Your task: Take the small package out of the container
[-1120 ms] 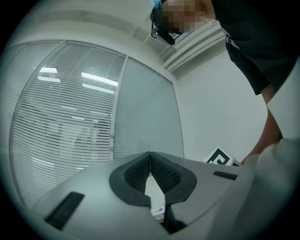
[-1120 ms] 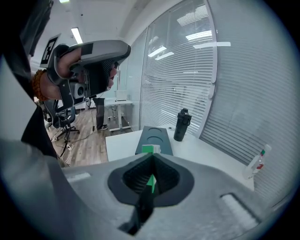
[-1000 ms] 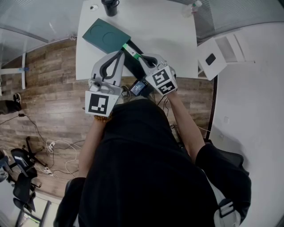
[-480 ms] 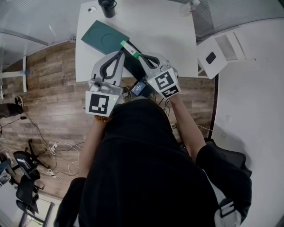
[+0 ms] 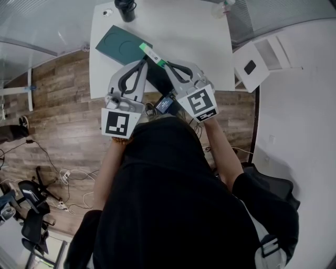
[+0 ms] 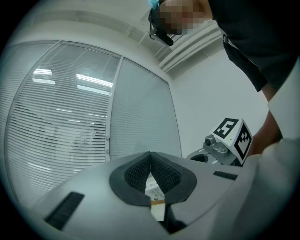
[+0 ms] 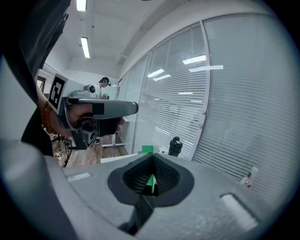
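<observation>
The small package point(image 5: 151, 54), a slim green-and-white box, sticks up from my right gripper point(image 5: 164, 64), whose jaws are shut on it. It shows as a green sliver point(image 7: 151, 182) between the pads in the right gripper view. It hangs above the black container point(image 5: 156, 80) at the table's near edge. My left gripper point(image 5: 143, 63) is shut at the container's left side. A white printed piece point(image 6: 153, 187) is pinched between its pads; I cannot tell whether it belongs to the container.
A dark green flat box point(image 5: 122, 44) lies on the white table point(image 5: 194, 37) left of the package. A black cup point(image 5: 126, 9) and a small bottle point(image 5: 223, 8) stand at the far edge. A white unit point(image 5: 257, 65) stands off the table's right side.
My right gripper has risen with the green package, which has drifted up and left in the head view. The left gripper has stayed put.
</observation>
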`<state>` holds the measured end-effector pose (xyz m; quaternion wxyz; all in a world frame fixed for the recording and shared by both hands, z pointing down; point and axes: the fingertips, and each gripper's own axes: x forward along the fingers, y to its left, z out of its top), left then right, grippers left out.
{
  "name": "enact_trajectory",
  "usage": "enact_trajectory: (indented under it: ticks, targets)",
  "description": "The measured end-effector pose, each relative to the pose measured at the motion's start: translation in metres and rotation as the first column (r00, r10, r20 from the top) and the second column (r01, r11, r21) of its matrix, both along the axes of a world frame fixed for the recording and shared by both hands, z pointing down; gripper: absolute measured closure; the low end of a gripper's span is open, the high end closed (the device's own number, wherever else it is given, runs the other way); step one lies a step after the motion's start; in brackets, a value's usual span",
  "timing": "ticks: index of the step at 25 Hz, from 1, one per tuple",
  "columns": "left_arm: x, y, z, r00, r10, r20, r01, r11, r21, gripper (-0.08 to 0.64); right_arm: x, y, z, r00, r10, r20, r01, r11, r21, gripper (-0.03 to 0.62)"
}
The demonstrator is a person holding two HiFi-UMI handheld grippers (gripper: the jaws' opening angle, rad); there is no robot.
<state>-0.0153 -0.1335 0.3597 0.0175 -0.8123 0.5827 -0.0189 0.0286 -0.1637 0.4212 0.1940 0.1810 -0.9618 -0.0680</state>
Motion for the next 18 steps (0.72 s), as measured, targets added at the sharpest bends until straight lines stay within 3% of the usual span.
enact_trajectory:
  ticks: [6, 18]
  targets:
    - [-0.001, 0.002, -0.001, 1.0, -0.001, 0.005, 0.001, 1.0, 0.015, 0.56, 0.002, 0.006, -0.025, 0.998, 0.003, 0.061, -0.006, 0.999, 0.048, 0.595]
    - [0.003, 0.004, -0.008, 1.0, 0.009, 0.02, -0.009, 0.999, 0.046, 0.56, 0.014, 0.009, -0.059, 0.978, 0.065, 0.198, -0.077, 0.995, 0.056, 0.595]
